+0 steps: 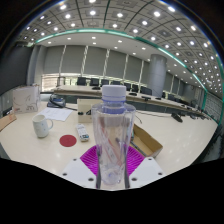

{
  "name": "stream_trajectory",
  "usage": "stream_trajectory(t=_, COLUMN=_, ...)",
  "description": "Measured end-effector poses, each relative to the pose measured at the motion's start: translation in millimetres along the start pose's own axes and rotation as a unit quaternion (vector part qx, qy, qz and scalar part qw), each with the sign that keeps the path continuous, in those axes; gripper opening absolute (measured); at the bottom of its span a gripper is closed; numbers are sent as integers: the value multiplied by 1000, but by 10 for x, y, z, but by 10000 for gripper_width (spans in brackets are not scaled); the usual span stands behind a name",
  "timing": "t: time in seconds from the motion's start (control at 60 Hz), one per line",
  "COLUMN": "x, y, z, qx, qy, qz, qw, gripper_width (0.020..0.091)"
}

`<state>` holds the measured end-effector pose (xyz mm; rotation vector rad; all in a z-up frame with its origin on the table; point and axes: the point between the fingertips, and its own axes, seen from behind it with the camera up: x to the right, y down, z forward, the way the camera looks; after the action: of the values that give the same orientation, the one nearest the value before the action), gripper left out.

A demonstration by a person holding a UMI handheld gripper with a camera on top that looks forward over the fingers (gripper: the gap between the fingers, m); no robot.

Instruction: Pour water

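Nearest to us stood a clear plastic bottle [113, 135] with a pale cap, upright between the two fingers of our claw [112, 160], whose magenta pads [92, 157] showed through and beside its ribbed body. We judged both pads pressed against the bottle's sides, so the claw was clamped on it, and the bottle rose high before us, hiding much of what lay behind. Starting from the left, we saw a clear pitcher-like container [24, 98] at the far edge of the pale worktop [180, 140], then a white mug [41, 126] with its handle turned toward us, standing nearer. Just right of the mug lay a round red coaster [68, 141], flat on the worktop and apart from the bottle. Behind the bottle a small dark object sat beside some papers; we could not tell what it was. To the right a brown cardboard box [148, 140] lay near the bottle. Beyond ran long desks with chairs under a ceiling of bright lights.
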<state>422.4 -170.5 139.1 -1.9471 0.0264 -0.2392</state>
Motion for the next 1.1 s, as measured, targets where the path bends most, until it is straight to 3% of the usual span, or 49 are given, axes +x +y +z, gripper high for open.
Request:
stream_trajectory(t=0.283, x=-369, y=-1109, z=272, qx=20, qy=78, qz=-174, qw=981, gripper_width=317)
stream_trajectory(t=0.517, x=-1273, y=-1775, z=703, qx=45, qy=124, qz=-415, qw=900, gripper_width=321)
stream_trajectory(t=0.7, x=-1957, y=-1818, z=1123, qx=53, qy=141, qz=-627, qw=765, gripper_width=321)
stream_trajectory(t=0.917, x=-2247, y=-1647, z=1465, qx=44, qy=164, qz=-778, qw=605, gripper_width=320)
stream_trajectory(t=1.0, x=-2323, y=-1604, z=1510, qx=51, qy=165, qz=-809, qw=562, gripper_width=320)
stream_trajectory(t=1.1, x=-2379, y=-1525, z=1537, qx=47, qy=155, qz=-818, qw=551, gripper_width=321)
